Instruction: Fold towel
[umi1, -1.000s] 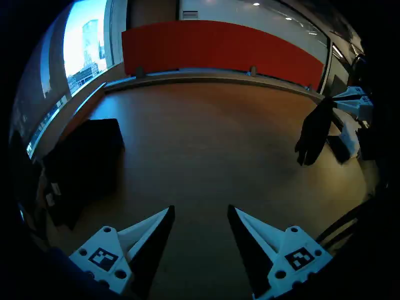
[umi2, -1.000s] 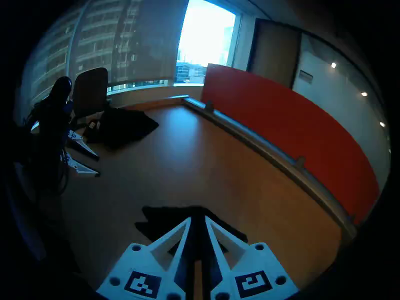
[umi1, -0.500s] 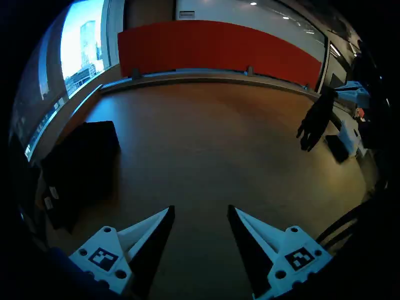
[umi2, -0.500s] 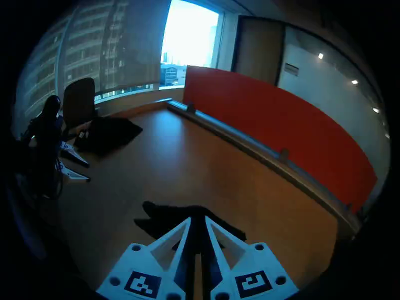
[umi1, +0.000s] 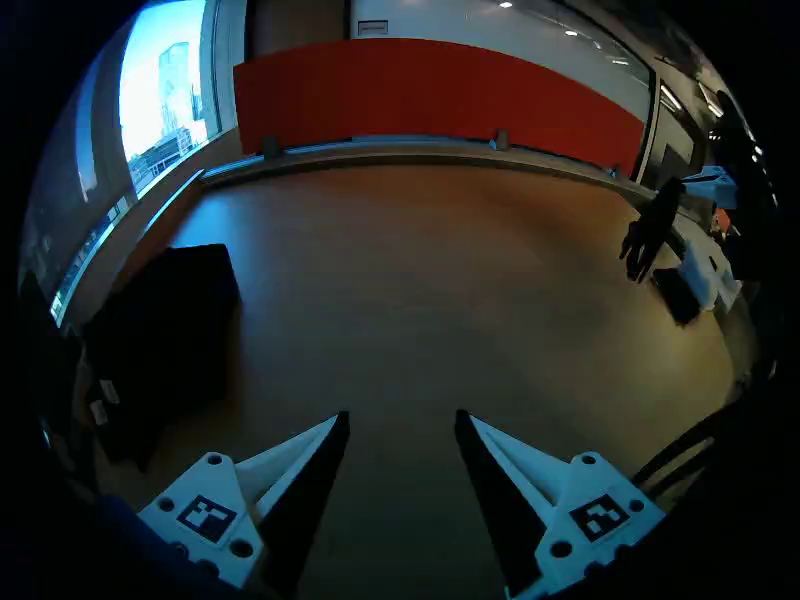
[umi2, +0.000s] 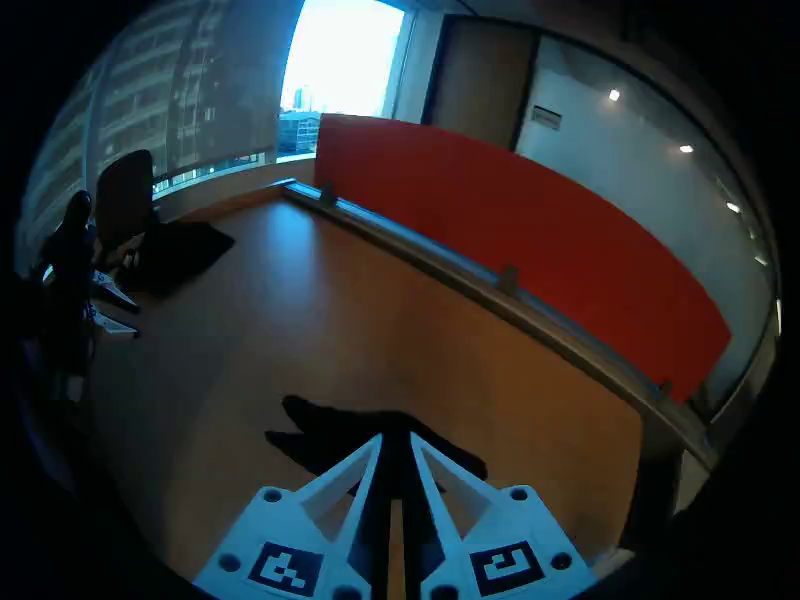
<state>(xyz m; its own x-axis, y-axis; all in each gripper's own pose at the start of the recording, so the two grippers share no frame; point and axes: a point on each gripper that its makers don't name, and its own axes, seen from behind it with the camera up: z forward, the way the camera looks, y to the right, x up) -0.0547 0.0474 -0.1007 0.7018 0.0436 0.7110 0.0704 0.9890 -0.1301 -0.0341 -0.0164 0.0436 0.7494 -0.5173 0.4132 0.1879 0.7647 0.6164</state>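
1. The right hand-held gripper (umi2: 395, 442) has its 2 fingers drawn almost together, leaving only a thin slit, and they pinch the dark limp towel (umi2: 345, 440). The cloth spreads out just past the fingertips, above the brown wooden worktop (umi1: 420, 260).
2. The left hand-held gripper (umi1: 400, 418) is wide open with nothing between its fingers. It is pointed across bare wood toward the long red partition panel (umi1: 440, 90).
3. In the left gripper view the towel dangles as a narrow dark strip at the far right, well apart from the open fingers.
4. Over the last 1 second that strip has shrunk and climbed toward the edge of the view. I take this to mean the right hand is carrying the cloth up and away.
5. The right gripper view has swung too. The red panel now runs across more of it, and the other hand-held gripper sits smaller at the left edge.
6. The left gripper view has barely moved, and the black bulky heap (umi1: 165, 320) lies where it did.
7. For the task, this looks like a lift with only 1 corner held. No fold is made yet, and the free hand probably needs a second corner.
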